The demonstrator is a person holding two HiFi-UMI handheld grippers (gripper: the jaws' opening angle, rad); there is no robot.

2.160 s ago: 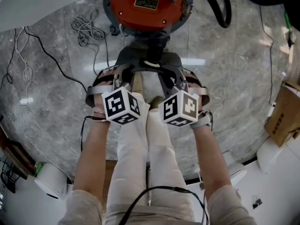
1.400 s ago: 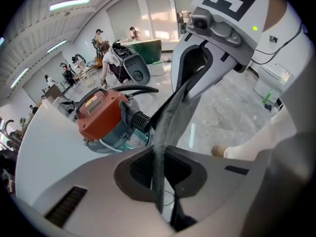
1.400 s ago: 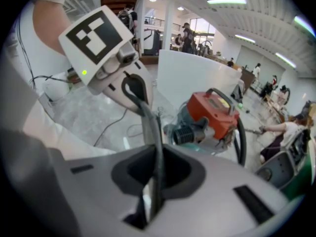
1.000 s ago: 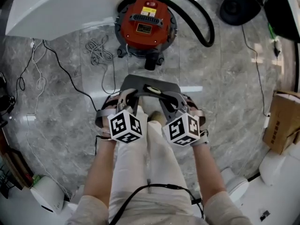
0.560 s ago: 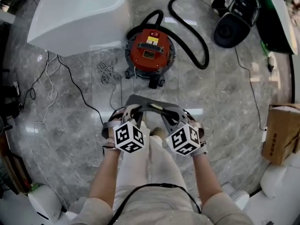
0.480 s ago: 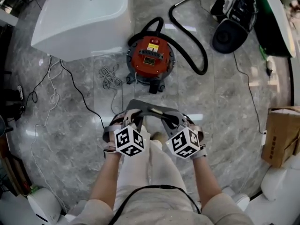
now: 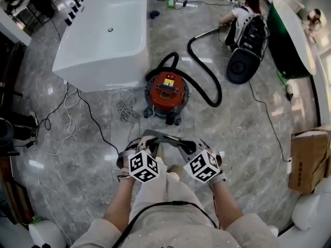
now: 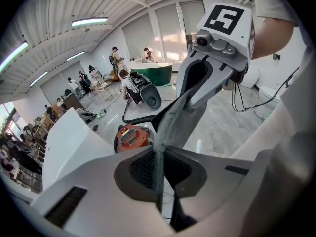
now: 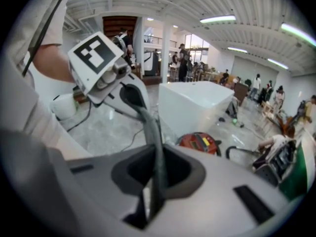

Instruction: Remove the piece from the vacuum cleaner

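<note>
At the far left a white rectangular bathtub (image 7: pixel 103 30) stands on the grey marble floor (image 7: pixel 248 128), with thin black and white cables (image 7: pixel 67 125) trailing loose beside it. We hold our left gripper (image 8: pixel 158 169) low in front of our legs, its fingers closed down to a narrow slit on the left end of the thin dark grey flat piece (image 7: pixel 164 137); in the left gripper view the piece's edge runs straight through the gap and is pinched there. The piece spans between our two grippers, lifted clear of the floor and apart from the round red vacuum cleaner (image 7: pixel 166 91), which sits on the floor just ahead of it, near the tub's corner. Our right gripper (image 9: pixel 157 174) has the piece's other end, its fingers likewise nearly together and pressed on the thin edge. A black ribbed hose (image 7: pixel 207 81) loops away from the vacuum cleaner towards the right. At the far right edge a brown cardboard box (image 7: pixel 309 156) rests on the floor.
</note>
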